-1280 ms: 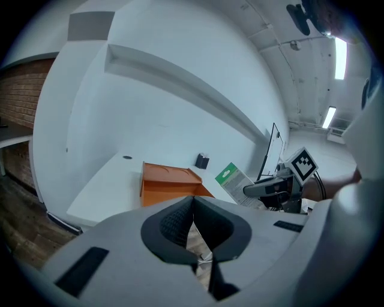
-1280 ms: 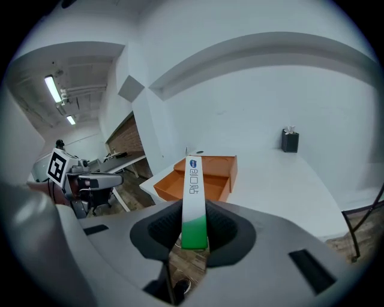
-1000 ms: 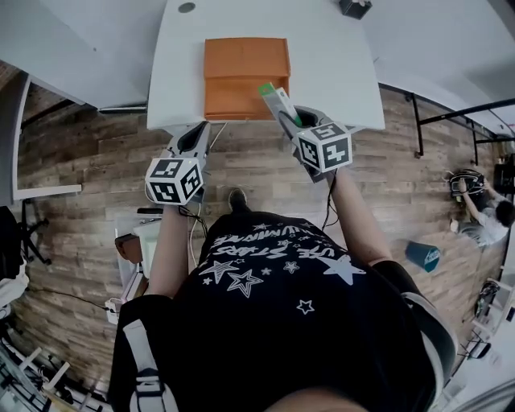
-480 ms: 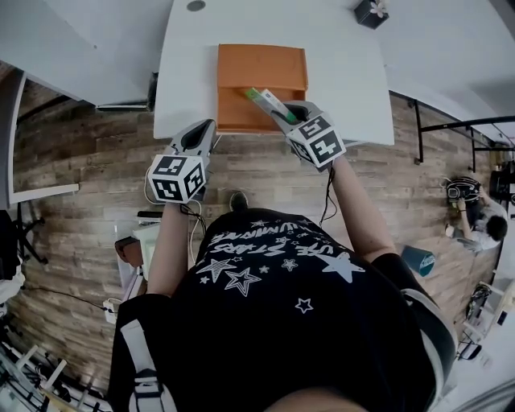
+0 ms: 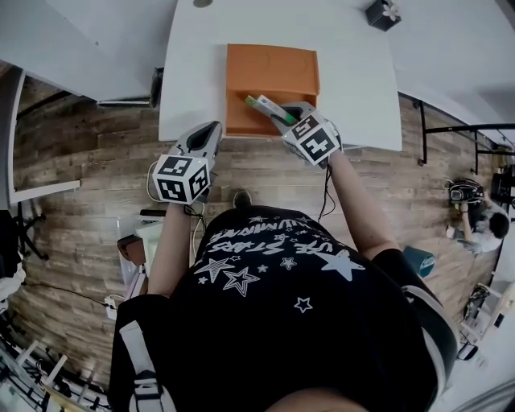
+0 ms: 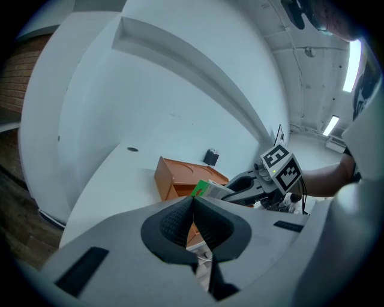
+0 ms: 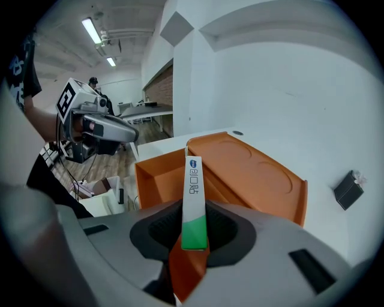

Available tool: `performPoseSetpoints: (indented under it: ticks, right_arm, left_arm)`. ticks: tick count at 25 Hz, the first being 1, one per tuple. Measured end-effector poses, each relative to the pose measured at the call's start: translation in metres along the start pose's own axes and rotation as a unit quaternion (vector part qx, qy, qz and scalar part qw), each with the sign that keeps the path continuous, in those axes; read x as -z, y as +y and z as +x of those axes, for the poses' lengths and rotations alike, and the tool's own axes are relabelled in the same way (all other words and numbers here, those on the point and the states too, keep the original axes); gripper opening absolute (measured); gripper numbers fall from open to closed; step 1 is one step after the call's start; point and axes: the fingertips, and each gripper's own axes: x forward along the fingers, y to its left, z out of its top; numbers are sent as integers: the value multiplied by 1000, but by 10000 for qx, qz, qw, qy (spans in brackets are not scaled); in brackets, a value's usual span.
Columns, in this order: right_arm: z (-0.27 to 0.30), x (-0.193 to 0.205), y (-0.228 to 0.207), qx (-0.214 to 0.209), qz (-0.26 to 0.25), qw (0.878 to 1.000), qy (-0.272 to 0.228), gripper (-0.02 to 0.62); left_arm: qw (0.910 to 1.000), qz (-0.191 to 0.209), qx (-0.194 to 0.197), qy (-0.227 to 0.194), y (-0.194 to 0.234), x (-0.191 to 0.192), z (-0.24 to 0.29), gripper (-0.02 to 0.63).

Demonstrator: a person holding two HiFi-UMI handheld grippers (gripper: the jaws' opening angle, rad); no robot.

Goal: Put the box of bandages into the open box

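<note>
A slim white and green box of bandages [image 7: 194, 204] sticks out of my right gripper [image 7: 194, 231], which is shut on it. In the head view the box of bandages [image 5: 264, 108] hangs over the near part of the open orange box [image 5: 273, 72] on the white table [image 5: 193, 72], with the right gripper [image 5: 283, 117] just behind it. The open orange box [image 7: 240, 168] lies right below the bandages in the right gripper view. My left gripper [image 5: 203, 138] hovers off the table's near edge, left of the orange box [image 6: 180, 180], shut with nothing in it [image 6: 193, 210].
A small dark object [image 5: 383, 14] stands at the table's far right corner. A round hole [image 5: 202, 2] is in the tabletop at the back. Wooden floor [image 5: 88, 161] lies below the table edge; cables and a person [image 5: 483, 225] are off to the right.
My right gripper has carried the box of bandages forward from the table's near edge to over the orange box. The left gripper edged slightly forward.
</note>
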Motion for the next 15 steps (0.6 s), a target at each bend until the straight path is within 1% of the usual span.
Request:
performPoseSetpoints:
  ticks: [5,15]
  right_arm:
    - [11,4,0,-65,-32,9999,79,110]
    - [12,3,1,162,-129,9998,63,110]
  left_arm:
    - [10000,-5,-17,30,5,2,3,20]
    - [10000,-7,-15,41,4,2,1,20]
